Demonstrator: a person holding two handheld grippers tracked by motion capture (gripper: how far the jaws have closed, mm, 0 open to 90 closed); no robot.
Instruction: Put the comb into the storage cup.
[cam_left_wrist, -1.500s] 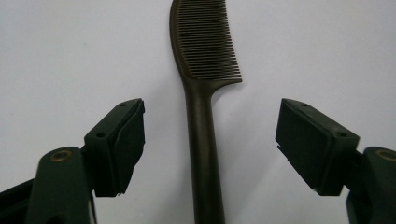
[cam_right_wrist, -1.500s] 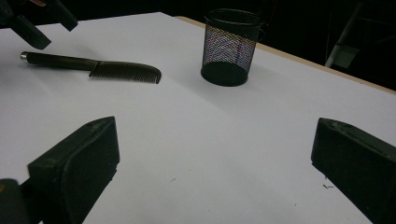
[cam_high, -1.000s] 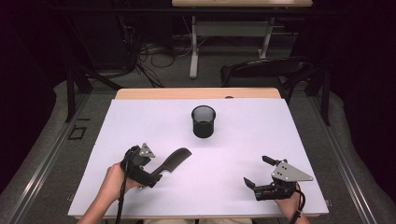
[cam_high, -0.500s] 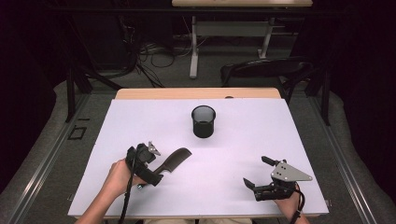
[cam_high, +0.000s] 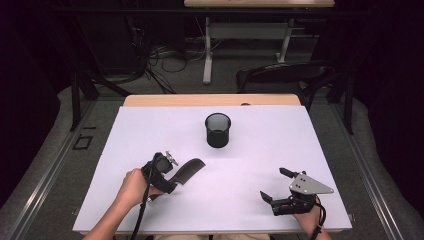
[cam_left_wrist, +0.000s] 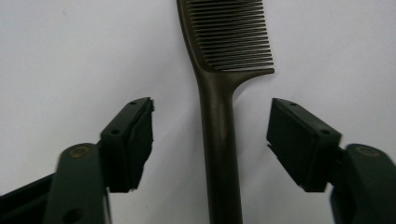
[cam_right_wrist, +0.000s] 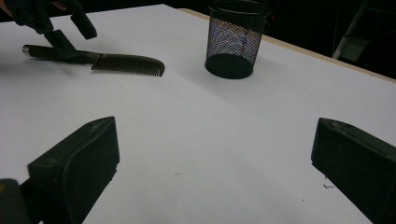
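From above we see a dark comb (cam_high: 187, 171) lying on the white bench (cam_high: 250, 150), well short of the black mesh cup (cam_high: 218, 130) standing upright toward the far edge. Our left gripper (cam_high: 167, 172) sits over the comb's handle. The left gripper view makes clear what the high view hides: the jaws are spread apart, one on each side of the handle, touching neither side. Our right gripper (cam_high: 275, 185) rests near the front right, jaws wide apart, nothing between them.

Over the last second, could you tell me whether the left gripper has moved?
Yes. The left gripper has edged toward the person's left, away from the mesh cup, and now straddles the comb handle with jaws open.
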